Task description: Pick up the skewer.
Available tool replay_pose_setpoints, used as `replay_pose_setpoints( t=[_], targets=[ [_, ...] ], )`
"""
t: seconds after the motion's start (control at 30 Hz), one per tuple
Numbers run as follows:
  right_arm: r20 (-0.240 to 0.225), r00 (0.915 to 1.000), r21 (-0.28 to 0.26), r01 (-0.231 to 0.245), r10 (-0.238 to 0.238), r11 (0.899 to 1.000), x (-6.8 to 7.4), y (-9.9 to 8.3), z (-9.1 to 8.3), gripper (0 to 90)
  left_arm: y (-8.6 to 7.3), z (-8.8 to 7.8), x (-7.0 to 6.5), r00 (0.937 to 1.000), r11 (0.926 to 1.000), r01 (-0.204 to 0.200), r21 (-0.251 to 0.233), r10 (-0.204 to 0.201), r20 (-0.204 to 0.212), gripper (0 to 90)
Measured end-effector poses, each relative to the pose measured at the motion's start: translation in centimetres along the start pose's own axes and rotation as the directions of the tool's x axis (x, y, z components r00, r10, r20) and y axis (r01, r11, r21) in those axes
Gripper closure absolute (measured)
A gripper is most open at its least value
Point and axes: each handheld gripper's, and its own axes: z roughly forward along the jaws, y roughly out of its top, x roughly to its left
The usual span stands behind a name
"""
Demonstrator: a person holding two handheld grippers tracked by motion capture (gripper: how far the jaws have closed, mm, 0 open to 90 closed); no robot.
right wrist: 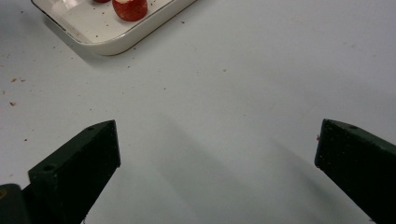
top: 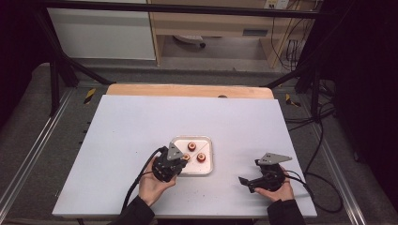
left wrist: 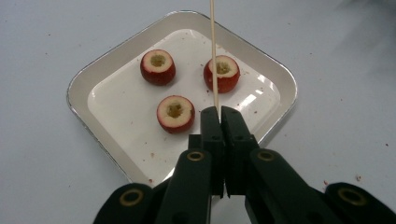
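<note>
A white square tray (left wrist: 84,91) holds three red cored fruit pieces (left wrist: 175,113), each with a pale hollow top. My left gripper (left wrist: 219,112) is shut on a thin wooden skewer (left wrist: 213,51), which points up and away over the tray, crossing in front of the right fruit piece (left wrist: 225,73). In the high view the left gripper (top: 170,164) sits at the tray's (top: 209,164) near left corner. My right gripper (right wrist: 217,149) is open above bare table, with the tray's corner (right wrist: 112,44) far ahead to its left. In the high view the right gripper (top: 248,180) rests right of the tray.
The white tabletop (top: 141,122) spreads wide around the tray, with small red crumbs (right wrist: 13,103) scattered near it. A wooden strip (top: 187,90) runs along the far edge. Black cables (top: 324,187) trail off the right side.
</note>
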Motion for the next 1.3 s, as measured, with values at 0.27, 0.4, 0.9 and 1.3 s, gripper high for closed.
replay_pose_setpoints(
  t=[0.27, 0.4, 0.9, 1.3],
  targets=[
    [0.027, 0.9934, 0.029, 0.111, -0.111, 0.993, 1.4, 1.2, 0.4, 2.0, 0.1, -0.2, -0.5, 0.9939, 0.9951, -0.094, 0.028, 0.093, 0.06, 88.7],
    [0.033, 0.9827, 0.047, 0.181, -0.182, 0.982, 2.4, 1.7, 0.7, 2.9, 0.2, -0.2, -0.8, 0.9896, 0.9913, -0.125, 0.039, 0.122, 0.077, 88.7],
    [0.066, 0.9011, 0.108, 0.42, -0.429, 0.901, 5.2, 3.6, 1.3, 7.5, 1.8, 0.7, -2.5, 0.9734, 0.9757, -0.205, 0.077, 0.196, 0.12, 88.7],
    [0.063, 0.8025, 0.15, 0.58, -0.593, 0.8, 6.6, 4.6, 1.7, 16.5, 3.1, 1.9, -4.1, 0.9571, 0.9599, -0.26, 0.105, 0.241, 0.16, 88.7]
  ],
)
